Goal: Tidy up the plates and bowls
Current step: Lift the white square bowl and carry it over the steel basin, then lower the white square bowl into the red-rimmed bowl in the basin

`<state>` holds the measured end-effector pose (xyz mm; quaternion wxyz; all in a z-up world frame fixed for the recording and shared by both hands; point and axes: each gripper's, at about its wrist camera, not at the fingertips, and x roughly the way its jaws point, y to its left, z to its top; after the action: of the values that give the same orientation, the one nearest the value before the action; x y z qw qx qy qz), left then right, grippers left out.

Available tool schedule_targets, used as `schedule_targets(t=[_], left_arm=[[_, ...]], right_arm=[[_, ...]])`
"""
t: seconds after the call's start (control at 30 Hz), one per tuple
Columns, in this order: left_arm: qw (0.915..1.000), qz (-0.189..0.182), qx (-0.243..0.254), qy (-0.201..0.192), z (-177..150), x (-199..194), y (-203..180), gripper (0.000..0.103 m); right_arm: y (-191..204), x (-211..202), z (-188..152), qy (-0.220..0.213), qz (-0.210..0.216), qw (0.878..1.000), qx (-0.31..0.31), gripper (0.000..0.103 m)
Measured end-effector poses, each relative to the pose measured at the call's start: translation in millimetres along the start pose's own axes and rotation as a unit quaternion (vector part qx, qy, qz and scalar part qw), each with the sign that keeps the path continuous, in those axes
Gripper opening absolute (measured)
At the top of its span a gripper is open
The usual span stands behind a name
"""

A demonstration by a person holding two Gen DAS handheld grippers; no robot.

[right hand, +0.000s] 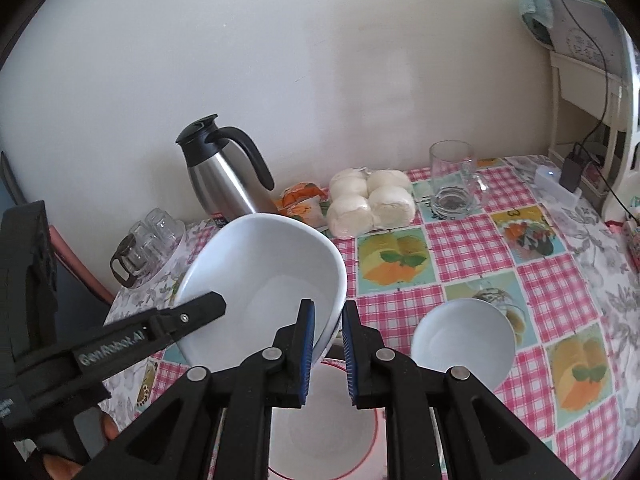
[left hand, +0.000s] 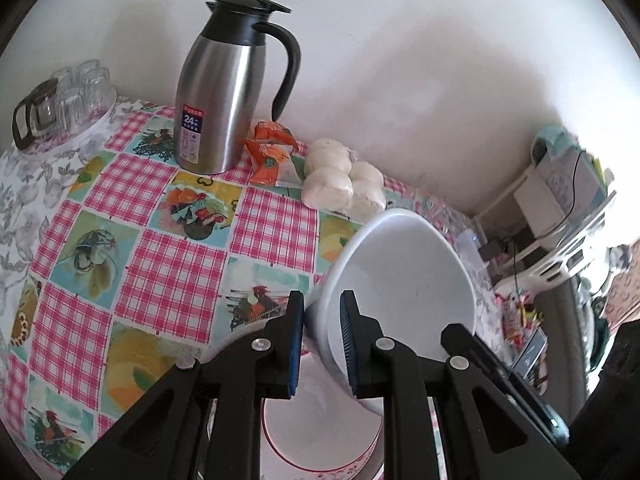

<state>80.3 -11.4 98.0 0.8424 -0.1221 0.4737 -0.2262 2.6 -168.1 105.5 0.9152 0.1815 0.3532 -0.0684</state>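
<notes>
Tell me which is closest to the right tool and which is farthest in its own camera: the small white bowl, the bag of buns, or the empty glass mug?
1. Small white bowl: on the tablecloth just right of the right tool.
2. Bag of buns: farther back, near the wall.
3. Glass mug: farthest, back right beside the buns, though only slightly beyond them.

A steel vacuum jug with a black lid [right hand: 224, 176] stands by the wall. Bagged white buns [right hand: 370, 200] lie beside orange snack packets [right hand: 300, 200]. A clear glass mug [right hand: 452, 180] stands just right of the buns.

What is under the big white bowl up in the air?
Under the big white bowl sits a red-rimmed bowl on the table. The grippers hide its sides and whatever lies beneath it.
</notes>
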Motion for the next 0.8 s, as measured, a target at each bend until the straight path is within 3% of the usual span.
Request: schedule_targets(t=[0.8], left_arm=[[0.9994,0.022,-0.003,0.027,-40,0,15,0.019]], right_arm=[[-8,-5,-45,0.042,0.023,0.999,0.012,0.016]])
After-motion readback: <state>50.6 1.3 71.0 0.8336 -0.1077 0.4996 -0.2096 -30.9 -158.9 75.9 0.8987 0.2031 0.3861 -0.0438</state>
